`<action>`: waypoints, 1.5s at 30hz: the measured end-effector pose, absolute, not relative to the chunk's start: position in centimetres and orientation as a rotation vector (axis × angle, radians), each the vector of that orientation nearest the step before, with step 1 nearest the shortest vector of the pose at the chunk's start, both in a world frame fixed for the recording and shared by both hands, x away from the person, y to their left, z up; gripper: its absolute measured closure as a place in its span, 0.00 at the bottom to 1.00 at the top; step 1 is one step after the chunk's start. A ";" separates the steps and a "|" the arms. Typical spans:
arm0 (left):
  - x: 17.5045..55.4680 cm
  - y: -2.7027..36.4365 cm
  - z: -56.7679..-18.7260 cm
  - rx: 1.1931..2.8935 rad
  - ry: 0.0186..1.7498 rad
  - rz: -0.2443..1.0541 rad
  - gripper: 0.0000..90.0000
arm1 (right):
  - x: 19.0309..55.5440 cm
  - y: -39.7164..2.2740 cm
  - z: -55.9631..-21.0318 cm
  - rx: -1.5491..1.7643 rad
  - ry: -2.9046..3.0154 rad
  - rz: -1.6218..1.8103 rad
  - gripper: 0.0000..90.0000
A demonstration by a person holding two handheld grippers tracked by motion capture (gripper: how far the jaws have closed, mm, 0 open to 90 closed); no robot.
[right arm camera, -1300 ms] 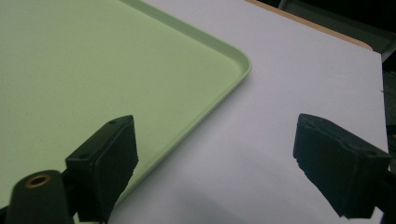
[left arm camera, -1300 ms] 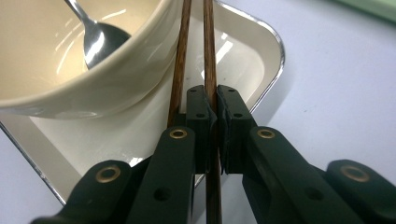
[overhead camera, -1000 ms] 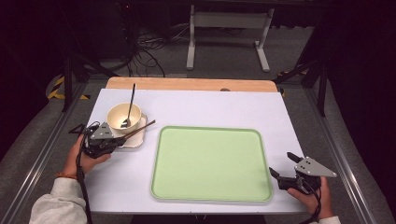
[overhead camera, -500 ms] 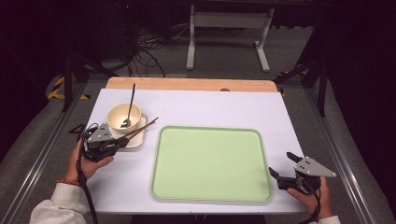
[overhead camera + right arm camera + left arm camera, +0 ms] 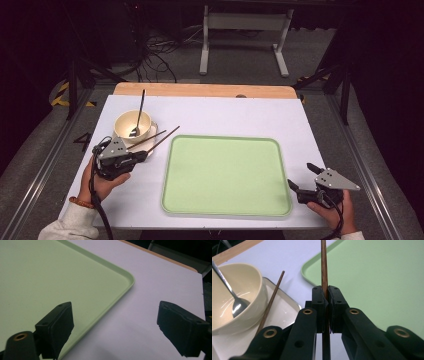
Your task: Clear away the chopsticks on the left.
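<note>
My left gripper [image 5: 141, 155] [image 5: 326, 293] is shut on a brown wooden chopstick [image 5: 165, 138] [image 5: 324, 267], whose far tip points toward the green tray's [image 5: 225, 207] [image 5: 377, 275] left corner. A second chopstick [image 5: 150, 138] [image 5: 271, 300] lies on a white plate [image 5: 151, 129] [image 5: 284, 315], leaning against a cream bowl [image 5: 131, 121] [image 5: 249, 282]. A metal spoon [image 5: 139, 111] [image 5: 233, 302] rests in that bowl. At the table's front right, my right gripper [image 5: 302, 176] [image 5: 116, 320] stands open and holds nothing, its jaws on either side of the tray's edge [image 5: 110, 303].
The white table [image 5: 225, 117] [image 5: 160, 277] has a wooden strip [image 5: 200, 90] along its far edge. A metal frame stand [image 5: 242, 22] and cables [image 5: 160, 60] lie on the floor beyond. A person's hands hold both grippers at the near edge.
My left gripper has shifted slightly toward the person, and the held chopstick's tip has moved right toward the green tray. The right gripper has stayed put.
</note>
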State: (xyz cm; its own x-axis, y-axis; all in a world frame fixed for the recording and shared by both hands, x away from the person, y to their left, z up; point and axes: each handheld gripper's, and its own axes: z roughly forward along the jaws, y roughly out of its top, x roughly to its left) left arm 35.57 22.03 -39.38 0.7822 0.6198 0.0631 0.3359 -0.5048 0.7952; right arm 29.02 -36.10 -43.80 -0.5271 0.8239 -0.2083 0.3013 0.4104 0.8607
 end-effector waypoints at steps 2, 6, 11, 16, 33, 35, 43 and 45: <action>35.3 21.5 -39.3 2.145 0.694 0.426 0.95 | 29.0 -36.1 -43.8 0.949 2.034 1.057 0.16; 34.9 20.4 -39.3 2.149 0.681 0.403 0.95 | 29.0 -36.1 -43.8 0.948 2.034 1.058 0.16; 34.6 18.8 -39.5 2.160 0.656 0.370 0.95 | 29.0 -36.1 -43.8 0.950 2.033 1.062 0.16; 34.7 17.2 -39.8 2.175 0.645 0.337 0.95 | 29.0 -36.0 -43.8 0.948 2.033 1.062 0.16; 35.2 12.0 -41.3 2.244 0.629 0.239 0.94 | 29.0 -36.1 -43.8 0.951 2.033 1.065 0.16; 35.2 11.4 -41.6 2.257 0.625 0.228 0.94 | 29.0 -36.1 -43.8 0.952 2.033 1.068 0.16; 35.3 9.0 -42.6 2.302 0.614 0.189 0.94 | 28.9 -36.2 -43.7 0.956 2.027 1.076 0.16; 35.3 8.5 -42.7 2.314 0.617 0.193 0.94 | 28.9 -36.2 -43.6 0.959 2.023 1.083 0.16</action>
State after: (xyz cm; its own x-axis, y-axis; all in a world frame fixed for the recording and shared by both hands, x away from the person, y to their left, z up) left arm 35.31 8.47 -42.73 0.8741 0.4843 -0.0382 0.3758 -0.6243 0.6849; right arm 28.90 -36.23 -43.62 -0.5265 0.8277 -0.1943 0.2975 0.3934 0.8699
